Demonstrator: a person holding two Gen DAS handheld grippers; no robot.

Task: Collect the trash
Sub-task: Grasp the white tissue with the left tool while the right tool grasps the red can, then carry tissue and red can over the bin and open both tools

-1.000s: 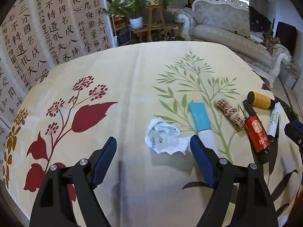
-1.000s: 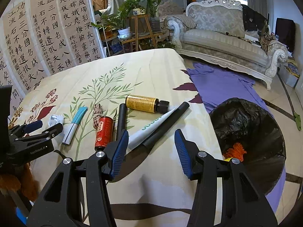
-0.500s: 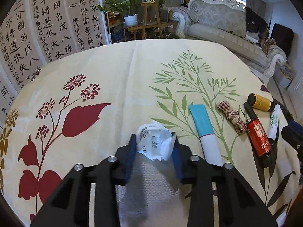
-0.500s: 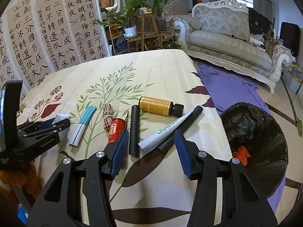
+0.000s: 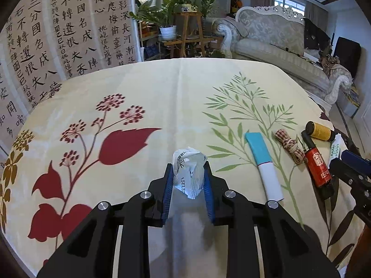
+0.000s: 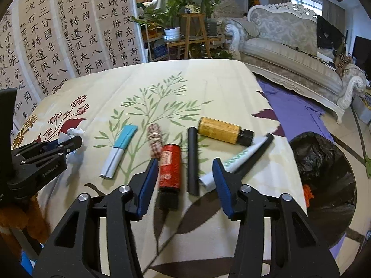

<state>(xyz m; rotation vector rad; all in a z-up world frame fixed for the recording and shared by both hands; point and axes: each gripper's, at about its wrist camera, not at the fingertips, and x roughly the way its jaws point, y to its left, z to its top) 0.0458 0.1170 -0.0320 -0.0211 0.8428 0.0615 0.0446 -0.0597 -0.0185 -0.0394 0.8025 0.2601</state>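
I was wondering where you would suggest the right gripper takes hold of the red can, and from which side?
Take the red can across its round body, mid-length, coming down from above. It lies flat, pointing away from the right gripper, whose open jaws already sit either side of it. The black tube lies close on its right, so keep that finger tight to the can.

The left gripper (image 5: 188, 176) has its jaws clamped on a crumpled wrapper (image 5: 189, 171); the right gripper (image 6: 185, 180) hovers, jaws spread wide.

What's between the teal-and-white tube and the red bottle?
A checked fabric bundle tied with twine lies between the tube and the red bottle, seen in both wrist views.
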